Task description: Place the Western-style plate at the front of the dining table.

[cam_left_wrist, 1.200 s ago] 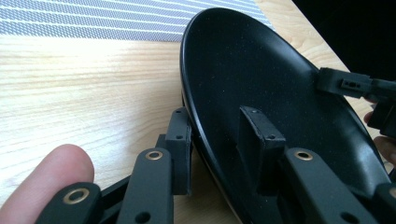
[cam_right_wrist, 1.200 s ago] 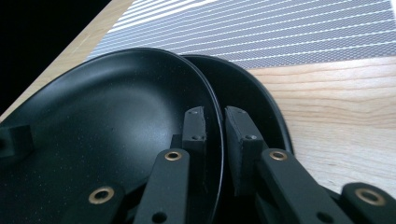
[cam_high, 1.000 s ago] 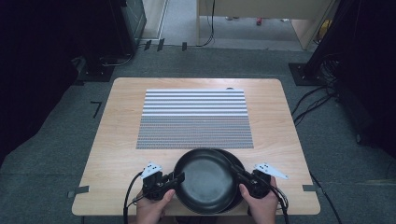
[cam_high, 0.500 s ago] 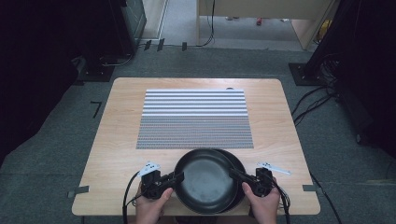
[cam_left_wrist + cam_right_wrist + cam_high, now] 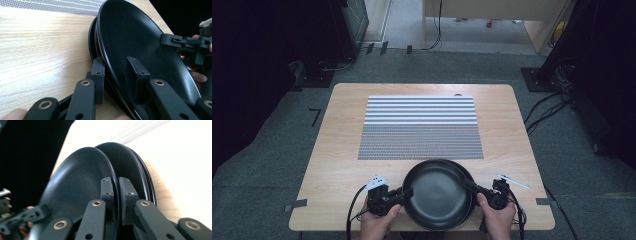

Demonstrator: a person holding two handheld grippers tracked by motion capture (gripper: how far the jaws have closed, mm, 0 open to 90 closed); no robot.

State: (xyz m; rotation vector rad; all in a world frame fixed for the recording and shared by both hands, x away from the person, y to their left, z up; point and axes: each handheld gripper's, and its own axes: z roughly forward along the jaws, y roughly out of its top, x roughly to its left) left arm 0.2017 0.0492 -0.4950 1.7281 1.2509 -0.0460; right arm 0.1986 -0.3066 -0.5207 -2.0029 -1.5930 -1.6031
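A stack of black plates [image 5: 439, 195] lies at the near edge of the wooden table [image 5: 337, 150]. The top plate [image 5: 135, 32] is tipped up off the ones below, whose rims [image 5: 146, 182] peek out beside it. My left gripper [image 5: 407, 191] holds the plate's left rim, and the rim runs between its jaws [image 5: 116, 62]. On the opposite rim my right gripper [image 5: 467, 185] is shut, both pads pressed tight against the edge [image 5: 116, 180]. A hand holds each gripper from the near side.
A striped grey-and-white mat [image 5: 421, 127] covers the middle of the table beyond the plates. Cables [image 5: 547, 107] trail on the grey carpet to the right. Dark equipment [image 5: 337, 30] stands past the far left corner.
Both hands, the grippers and the top plate have shifted slightly to the right and toward the near edge. The lower plates' rim now peeks out at the right.
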